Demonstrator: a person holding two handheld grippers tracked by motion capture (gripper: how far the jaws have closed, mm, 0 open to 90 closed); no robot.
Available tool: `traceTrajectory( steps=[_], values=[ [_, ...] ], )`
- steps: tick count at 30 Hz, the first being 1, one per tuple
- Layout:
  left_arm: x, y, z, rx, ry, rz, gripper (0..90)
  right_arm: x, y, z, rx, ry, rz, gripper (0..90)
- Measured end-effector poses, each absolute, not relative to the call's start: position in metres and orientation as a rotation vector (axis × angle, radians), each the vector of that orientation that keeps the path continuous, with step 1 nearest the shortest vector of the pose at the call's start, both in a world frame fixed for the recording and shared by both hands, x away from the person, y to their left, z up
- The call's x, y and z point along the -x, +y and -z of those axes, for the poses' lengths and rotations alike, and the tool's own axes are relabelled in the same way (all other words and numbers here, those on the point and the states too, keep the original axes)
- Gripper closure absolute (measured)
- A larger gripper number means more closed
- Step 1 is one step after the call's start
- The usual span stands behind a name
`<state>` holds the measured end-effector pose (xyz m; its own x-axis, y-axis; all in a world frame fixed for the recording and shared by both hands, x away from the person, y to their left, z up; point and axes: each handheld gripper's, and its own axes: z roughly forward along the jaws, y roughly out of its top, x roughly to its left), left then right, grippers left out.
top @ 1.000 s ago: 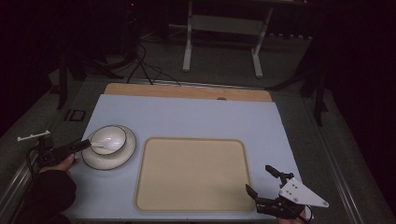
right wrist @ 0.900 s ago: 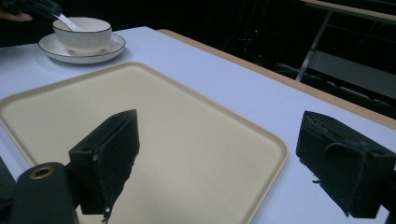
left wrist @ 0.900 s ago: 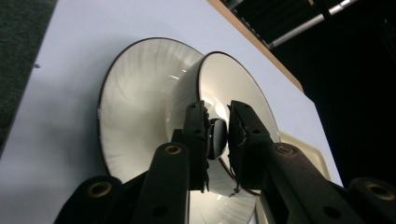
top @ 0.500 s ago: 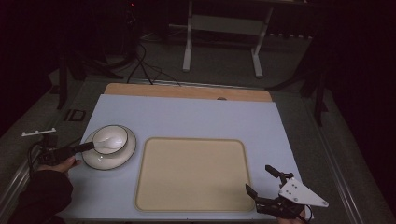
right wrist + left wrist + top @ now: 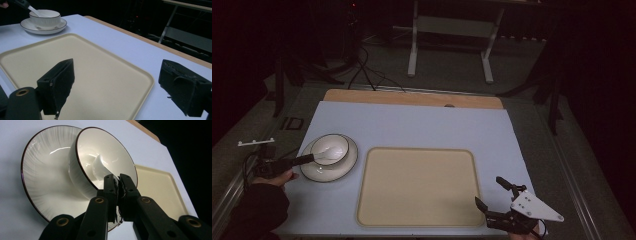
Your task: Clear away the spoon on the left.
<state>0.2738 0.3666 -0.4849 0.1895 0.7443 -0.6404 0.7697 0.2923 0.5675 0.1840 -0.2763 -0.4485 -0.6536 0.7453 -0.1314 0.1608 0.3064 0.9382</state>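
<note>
Glossy round bowl point(image 5: 105, 162) on ribbed saucer point(image 5: 45, 177)

A bowl point(image 5: 330, 148) sits on a plate point(image 5: 319, 169), left of the tray point(image 5: 418, 187).

The tray point(image 5: 417, 187) lies bare and open mid-table, with the bowl point(image 5: 330, 149) and saucer point(image 5: 319, 170) just left of it.
</note>
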Motion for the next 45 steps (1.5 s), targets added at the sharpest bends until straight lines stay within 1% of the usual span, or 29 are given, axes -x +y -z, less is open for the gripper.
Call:
traceTrajectory(
  steps=[7,19,31,36,45],
  values=[
    [-0.271,0.367,0.478,-1.422,1.534,-0.027,85.8,-0.184,-0.277,0.449,-0.804,2.014,-1.352,13.4],
    [-0.262,0.364,0.463,-1.413,1.525,-0.078,85.8,-0.184,-0.277,0.448,-0.805,2.011,-1.356,13.4],
    [-0.254,0.352,0.434,-1.449,1.478,-0.148,85.8,-0.184,-0.277,0.448,-0.808,2.011,-1.360,13.4],
    [-0.252,0.349,0.424,-1.443,1.434,-0.136,85.7,-0.184,-0.278,0.448,-0.812,2.012,-1.361,13.4],
    [-0.249,0.339,0.408,-1.465,1.399,-0.154,85.7,-0.185,-0.278,0.448,-0.813,2.013,-1.365,13.4]
  ],
)
